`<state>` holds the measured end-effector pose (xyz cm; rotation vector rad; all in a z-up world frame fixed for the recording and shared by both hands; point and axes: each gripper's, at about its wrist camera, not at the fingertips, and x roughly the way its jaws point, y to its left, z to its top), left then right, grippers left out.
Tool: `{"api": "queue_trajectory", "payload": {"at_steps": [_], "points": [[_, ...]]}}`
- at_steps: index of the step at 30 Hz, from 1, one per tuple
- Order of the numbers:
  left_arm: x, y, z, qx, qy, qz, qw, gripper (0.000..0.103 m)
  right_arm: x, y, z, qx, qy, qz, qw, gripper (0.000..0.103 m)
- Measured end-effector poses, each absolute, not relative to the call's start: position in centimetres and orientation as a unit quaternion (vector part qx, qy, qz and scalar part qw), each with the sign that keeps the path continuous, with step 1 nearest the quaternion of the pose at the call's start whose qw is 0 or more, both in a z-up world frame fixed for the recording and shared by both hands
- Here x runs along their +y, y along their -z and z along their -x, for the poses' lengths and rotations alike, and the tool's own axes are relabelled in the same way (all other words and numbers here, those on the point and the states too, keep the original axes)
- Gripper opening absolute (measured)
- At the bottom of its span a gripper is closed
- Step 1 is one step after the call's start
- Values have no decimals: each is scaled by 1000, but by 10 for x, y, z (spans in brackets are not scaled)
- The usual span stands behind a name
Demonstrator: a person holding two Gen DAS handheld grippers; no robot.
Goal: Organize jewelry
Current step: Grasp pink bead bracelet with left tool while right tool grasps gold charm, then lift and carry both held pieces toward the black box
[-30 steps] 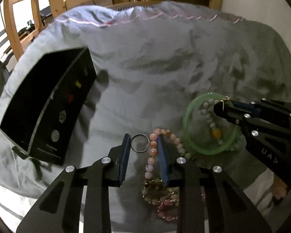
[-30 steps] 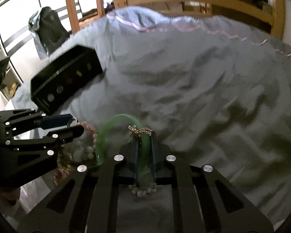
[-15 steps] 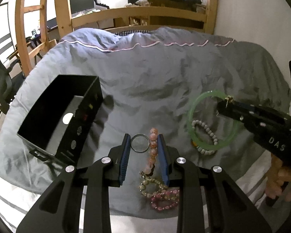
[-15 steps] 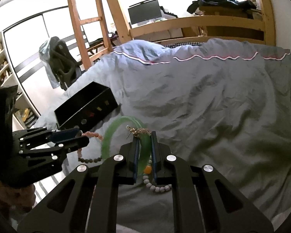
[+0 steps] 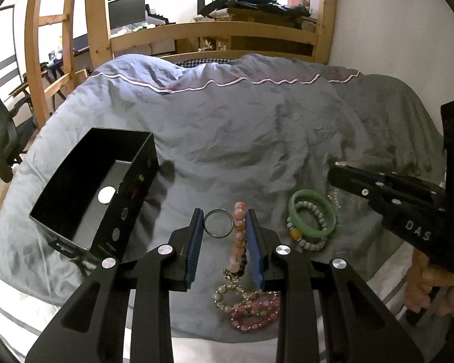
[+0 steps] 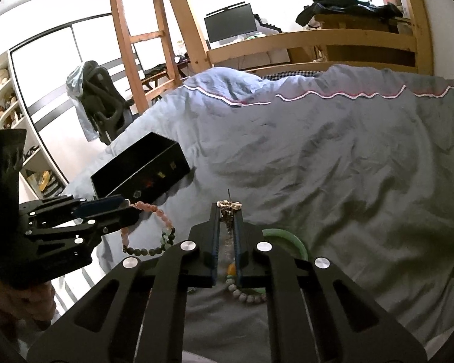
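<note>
My left gripper (image 5: 224, 214) is shut on a metal ring (image 5: 218, 222) and a pink bead bracelet (image 5: 239, 236), held above the grey bedcover; the bracelet hangs down in the right wrist view (image 6: 148, 230). My right gripper (image 6: 228, 208) is shut on a small gold chain piece (image 6: 228, 204), lifted off the bed. A green bangle (image 5: 312, 217) with a pale bead bracelet (image 5: 310, 243) lies on the cover below it. A gold and pink bracelet heap (image 5: 251, 305) lies under my left gripper. An open black box (image 5: 97, 190) stands at left.
The grey duvet (image 5: 242, 127) is wrinkled. A wooden bed rail (image 5: 215, 33) runs along the far side and a ladder (image 6: 136, 30) stands at left. A black chair (image 6: 100, 96) is beside the bed.
Both grippers rose away from the bed. The green bangle slipped free of my right gripper and stays on the cover; the pink bracelet lifted with my left gripper.
</note>
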<state>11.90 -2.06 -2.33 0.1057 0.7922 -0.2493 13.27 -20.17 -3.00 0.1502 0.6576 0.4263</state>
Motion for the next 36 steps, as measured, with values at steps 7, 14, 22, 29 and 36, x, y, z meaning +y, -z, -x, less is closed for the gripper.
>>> {"api": "queue_trajectory", "payload": {"at_steps": [7, 14, 22, 29, 36], "points": [[-21, 19, -116, 373, 125, -52, 918, 28, -202, 29, -133, 315, -207, -76, 923, 9], [-24, 21, -115, 378, 123, -59, 916, 31, -201, 30, -133, 318, -206, -73, 922, 9], [-49, 70, -130, 436, 105, -129, 885, 94, -200, 34, -135, 325, -204, -71, 921, 9], [-40, 93, -144, 494, 108, -110, 856, 15, -200, 36, -137, 328, -204, -72, 920, 9], [-32, 55, -132, 442, 124, -77, 885, 7, -202, 33, -136, 321, -204, -74, 922, 9]]}}
